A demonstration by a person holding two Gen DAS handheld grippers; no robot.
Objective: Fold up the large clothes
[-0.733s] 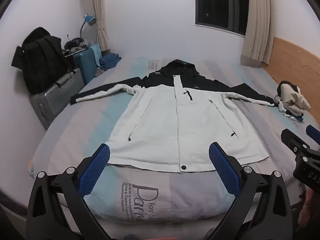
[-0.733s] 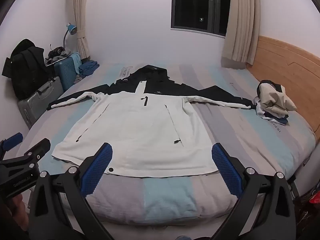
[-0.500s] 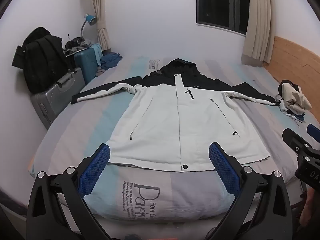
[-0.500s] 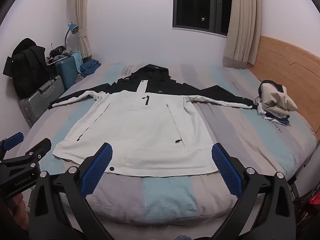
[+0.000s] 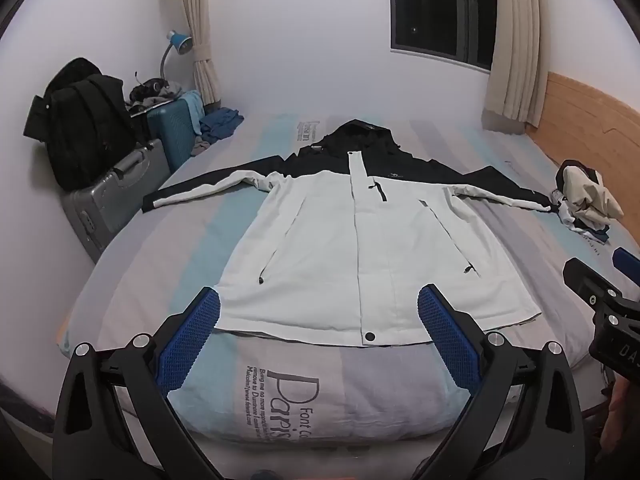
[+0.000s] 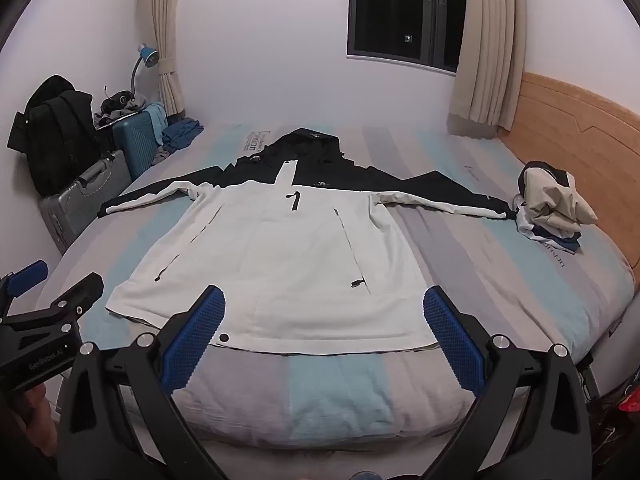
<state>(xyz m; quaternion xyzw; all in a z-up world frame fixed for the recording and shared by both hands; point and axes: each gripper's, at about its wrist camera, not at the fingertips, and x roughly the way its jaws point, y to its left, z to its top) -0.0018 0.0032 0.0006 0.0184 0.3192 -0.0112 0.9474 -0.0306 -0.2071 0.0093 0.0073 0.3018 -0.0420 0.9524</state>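
Note:
A white and black jacket (image 5: 352, 240) (image 6: 280, 256) lies flat and face up on the striped bed (image 5: 168, 256) (image 6: 500, 264), sleeves spread to both sides, hood toward the far wall. My left gripper (image 5: 318, 336) hangs open above the bed's near edge, just short of the jacket's hem, nothing between its blue pads (image 5: 188, 344). My right gripper (image 6: 324, 336) is open too, over the hem's right half. Each gripper shows at the edge of the other's view.
A pile of folded clothes (image 6: 552, 208) sits at the bed's right side by the wooden headboard (image 6: 580, 136). A silver case (image 5: 112, 204), a teal suitcase (image 5: 172, 132) and a black backpack (image 5: 84, 120) stand along the left wall. Curtains and a dark window are behind.
Both views have shifted very slightly; the jacket and both open grippers stay as they were.

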